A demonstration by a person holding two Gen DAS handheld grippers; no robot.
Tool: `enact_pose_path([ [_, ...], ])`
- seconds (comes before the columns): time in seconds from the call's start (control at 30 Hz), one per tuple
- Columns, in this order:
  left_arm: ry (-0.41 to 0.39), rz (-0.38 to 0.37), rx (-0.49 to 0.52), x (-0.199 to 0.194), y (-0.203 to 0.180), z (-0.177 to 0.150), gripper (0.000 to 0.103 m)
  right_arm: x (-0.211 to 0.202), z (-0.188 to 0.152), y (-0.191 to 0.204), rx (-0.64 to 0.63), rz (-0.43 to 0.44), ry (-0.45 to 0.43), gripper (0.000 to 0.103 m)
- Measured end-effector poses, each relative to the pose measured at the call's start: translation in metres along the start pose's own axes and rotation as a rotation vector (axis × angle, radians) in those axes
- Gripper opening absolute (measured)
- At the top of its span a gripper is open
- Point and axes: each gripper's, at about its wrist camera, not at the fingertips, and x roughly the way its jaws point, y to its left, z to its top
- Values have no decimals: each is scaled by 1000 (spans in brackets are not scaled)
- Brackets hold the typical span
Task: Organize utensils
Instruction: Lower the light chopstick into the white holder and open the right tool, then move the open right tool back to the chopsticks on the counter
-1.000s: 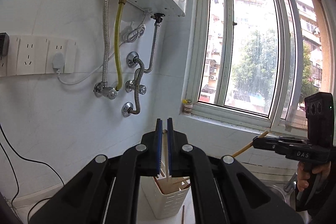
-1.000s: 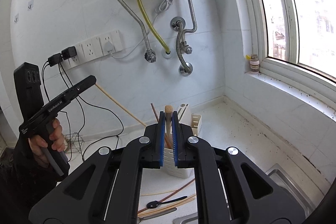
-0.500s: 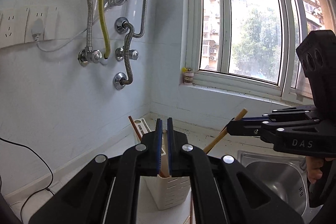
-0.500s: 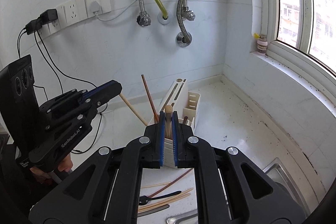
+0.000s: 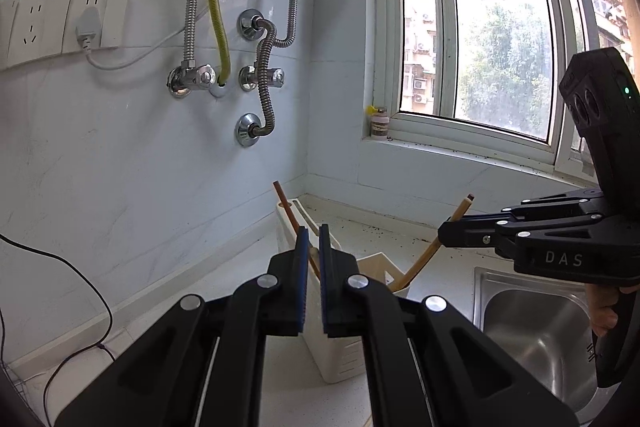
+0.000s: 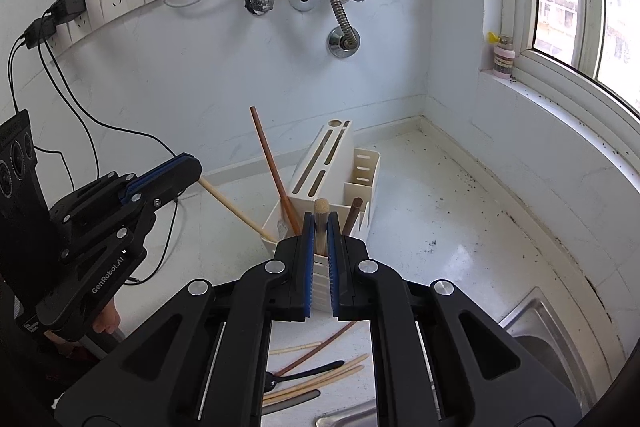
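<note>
Standing on the counter (image 6: 460, 227) just ahead of both sets of jaws is the white caddy (image 6: 320, 199), with a reddish chopstick (image 6: 269, 163) leaning out of it. The right gripper (image 6: 319, 227) has its jaws clamped on a pale chopstick (image 6: 320, 211) whose lower end sits in the caddy's front compartment. The left gripper (image 5: 313, 239) has its jaws clamped on another pale chopstick (image 6: 236, 209), angled into the same compartment. Below the right jaws, loose chopsticks (image 6: 320, 379) and a black utensil (image 6: 304, 373) lie on the counter. Right of the jaws is a steel sink (image 5: 532, 327).
</note>
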Motion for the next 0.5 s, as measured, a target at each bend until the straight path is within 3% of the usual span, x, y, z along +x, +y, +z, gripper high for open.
enact_pose_path([
  [0.1,-19,12,20,-4,0,0,32,-4,0,0,-6,-12,-20,6],
  [0.5,-117,7,113,-41,-5,10,35,-49,-2,-9,-4,18,-162,15],
])
